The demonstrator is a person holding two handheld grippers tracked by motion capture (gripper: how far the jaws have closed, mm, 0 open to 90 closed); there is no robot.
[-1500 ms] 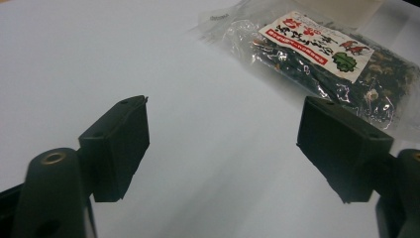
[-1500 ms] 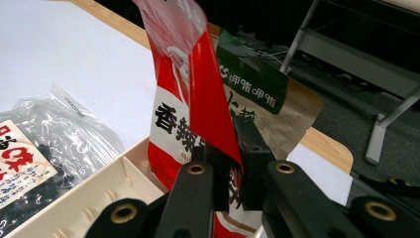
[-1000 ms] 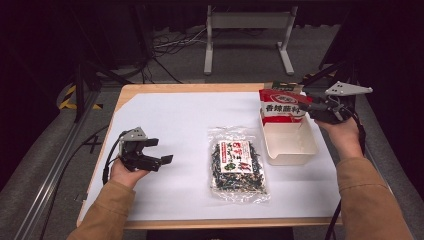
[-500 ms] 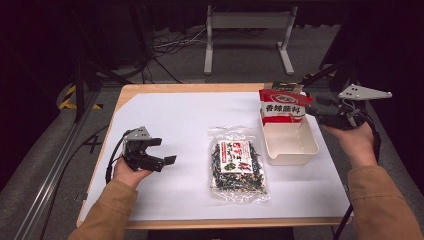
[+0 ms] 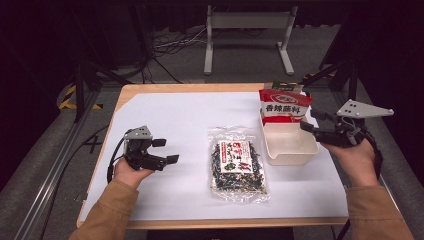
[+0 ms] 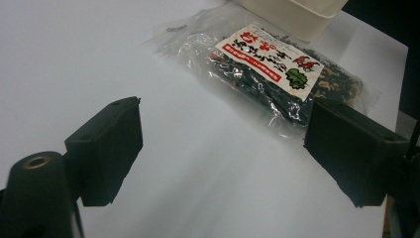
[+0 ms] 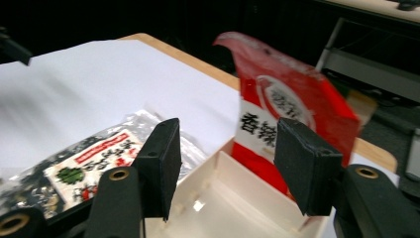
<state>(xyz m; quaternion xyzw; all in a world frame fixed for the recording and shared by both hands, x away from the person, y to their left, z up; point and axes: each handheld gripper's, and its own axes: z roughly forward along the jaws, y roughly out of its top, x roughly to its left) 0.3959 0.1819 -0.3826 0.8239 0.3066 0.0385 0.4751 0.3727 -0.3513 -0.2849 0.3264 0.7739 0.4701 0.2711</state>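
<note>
Your right gripper hovers at the right edge of the bench, just beside the white tray and level with its right wall. Its jaws stand partly apart with nothing between them; they have just been opening and press on no object. In the right gripper view, the jaws frame the open tray and the red pouch behind it. The red pouch stands upright at the far end of the tray, near the far right corner of the bench, leaning on the tray's far wall. It is apart from your right gripper. The clear packet of dark dried food lies flat on the white sheet, near the middle of the bench toward the near edge, just beside the tray's left wall. Whether the two touch cannot be told. Your left gripper rests low over the left part of the bench, well apart from the packet, pointing toward it. Its jaws stand wide and hold nothing, though they have just been closing slightly. In the left gripper view, the packet lies beyond the jaws, with bare white sheet between them.
</note>
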